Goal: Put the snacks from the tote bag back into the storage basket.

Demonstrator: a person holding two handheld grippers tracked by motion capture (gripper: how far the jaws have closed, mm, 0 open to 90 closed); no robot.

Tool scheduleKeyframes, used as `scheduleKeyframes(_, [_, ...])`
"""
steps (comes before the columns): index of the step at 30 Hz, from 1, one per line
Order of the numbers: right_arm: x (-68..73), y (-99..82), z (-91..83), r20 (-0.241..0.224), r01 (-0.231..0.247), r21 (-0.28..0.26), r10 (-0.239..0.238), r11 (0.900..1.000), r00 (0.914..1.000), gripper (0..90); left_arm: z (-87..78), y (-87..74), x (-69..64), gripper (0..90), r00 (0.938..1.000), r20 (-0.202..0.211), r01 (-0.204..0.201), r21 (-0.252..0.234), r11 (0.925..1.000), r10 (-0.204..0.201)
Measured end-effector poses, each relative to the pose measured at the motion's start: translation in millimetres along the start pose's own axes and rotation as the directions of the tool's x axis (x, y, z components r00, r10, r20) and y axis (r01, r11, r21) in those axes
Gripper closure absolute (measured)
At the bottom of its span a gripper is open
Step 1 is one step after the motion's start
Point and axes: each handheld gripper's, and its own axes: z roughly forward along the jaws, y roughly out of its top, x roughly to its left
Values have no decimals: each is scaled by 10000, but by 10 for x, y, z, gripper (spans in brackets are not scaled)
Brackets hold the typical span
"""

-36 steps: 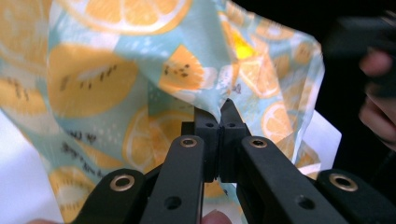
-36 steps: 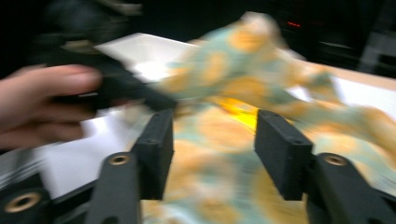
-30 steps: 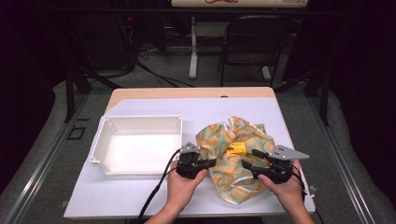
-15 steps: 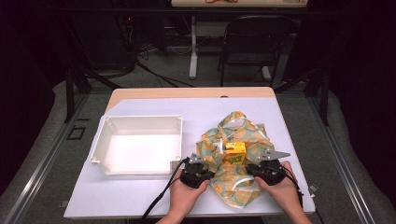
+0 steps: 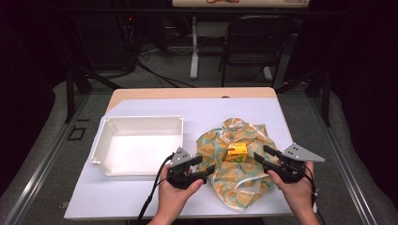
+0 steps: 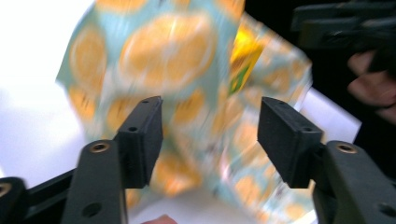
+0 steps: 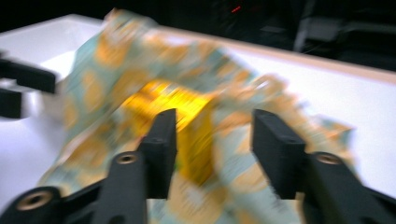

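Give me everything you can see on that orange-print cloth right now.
The cloth is thin, soft fabric, pale teal with orange-slice prints, lying crumpled and partly bunched on the white table, right of the white tray and apart from it. A small yellow box sits on its middle. The left gripper and right gripper flank it with jaws open, just opened, gripping no fabric. Both gripper views are blurred.

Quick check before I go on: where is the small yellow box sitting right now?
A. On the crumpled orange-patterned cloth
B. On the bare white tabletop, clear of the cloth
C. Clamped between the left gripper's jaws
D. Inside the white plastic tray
A: in the high view the small yellow box rests on the crumpled orange-patterned cloth, between the two grippers, while the white plastic tray to its left holds nothing.
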Motion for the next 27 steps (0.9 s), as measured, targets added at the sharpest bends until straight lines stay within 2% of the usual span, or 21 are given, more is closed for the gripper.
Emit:
scheduleKeyframes(1, [-29,11,22,243,-289,-33,290,9996,9993,354,19,50,-32,378,9997,-219,-148,-231,9996,143])
scheduleKeyframes(2, [-76,3,76,530,-704,-112,709,9975,9961,388,38,93,-60,384,9984,-444,-378,-475,9982,357])
scheduleKeyframes(3, [-76,3,76,530,-704,-112,709,9975,9961,388,62,131,-85,384,9973,-544,-543,-744,9958,503])
scheduleKeyframes(5, [-107,-18,115,811,-754,-202,768,9970,9937,520,97,181,-135,415,9940,-804,-839,-1196,9893,746])
scheduleKeyframes(6, [-116,-27,130,838,-810,-280,831,9963,9930,576,122,205,-168,452,9912,-911,-1083,-1441,9836,958])
scheduleKeyframes(7, [-133,-41,149,843,-822,-317,846,9961,9928,649,149,219,-191,519,9905,-883,-1186,-1555,9807,1058])
scheduleKeyframes(8, [-139,-53,169,793,-819,-352,845,9960,9933,693,191,229,-210,578,9903,-824,-1231,-1495,9811,1117])
scheduleKeyframes(10, [-144,-77,211,768,-810,-328,833,9962,9936,770,312,231,-215,701,9892,-752,-1322,-936,9868,1254])
scheduleKeyframes(11, [-171,-103,246,691,-729,10,727,9973,9950,826,379,217,-200,798,9885,-899,-1274,-617,9899,1216])
scheduleKeyframes(12, [-171,-103,246,691,-729,10,727,9973,9950,826,434,201,-174,798,9891,-996,-1131,-380,9929,1088])
scheduleKeyframes(13, [-178,-118,267,608,-802,99,794,9967,9950,835,519,167,-116,834,9861,-1414,-850,184,9962,868])
scheduleKeyframes(14, [-196,-148,297,522,-864,305,848,9958,9950,848,578,131,-64,886,9852,-1643,-435,413,9982,498])
scheduleKeyframes(15, [-205,-175,326,454,-907,497,885,9946,9950,862,633,92,-9,900,9852,-1700,-118,681,9976,233])
scheduleKeyframes(18, [-238,-262,422,415,-969,1200,925,9880,9948,888,775,-58,74,900,9798,-2001,232,1294,9913,32])
scheduleKeyframes(19, [-266,-334,490,318,-1266,1666,1231,9779,9919,893,811,-110,87,900,9797,-2003,420,1508,9877,-111])
scheduleKeyframes(20, [-266,-334,490,318,-1266,1666,1231,9779,9919,893,838,-149,95,900,9788,-2044,452,1609,9859,-115])
scheduleKeyframes(21, [-275,-361,515,294,-1362,1826,1330,9737,9907,893,881,-213,109,900,9765,-2155,476,1783,9828,-82])
scheduleKeyframes(23, [-302,-436,566,400,-1555,2309,1503,9605,9878,893,934,-308,144,900,9756,-2184,716,2104,9750,-245])
scheduleKeyframes(25, [-327,-487,586,627,-1578,2640,1463,9515,9872,893,963,-389,183,900,9729,-2304,752,2455,9665,-172])
scheduleKeyframes(26, [-349,-509,589,719,-1645,2829,1501,9449,9861,893,966,-423,195,900,9738,-2256,802,2308,9697,-269])
scheduleKeyframes(27, [-364,-536,596,831,-1871,2871,1701,9395,9819,894,951,-419,199,900,9732,-2287,814,2388,9677,-254])
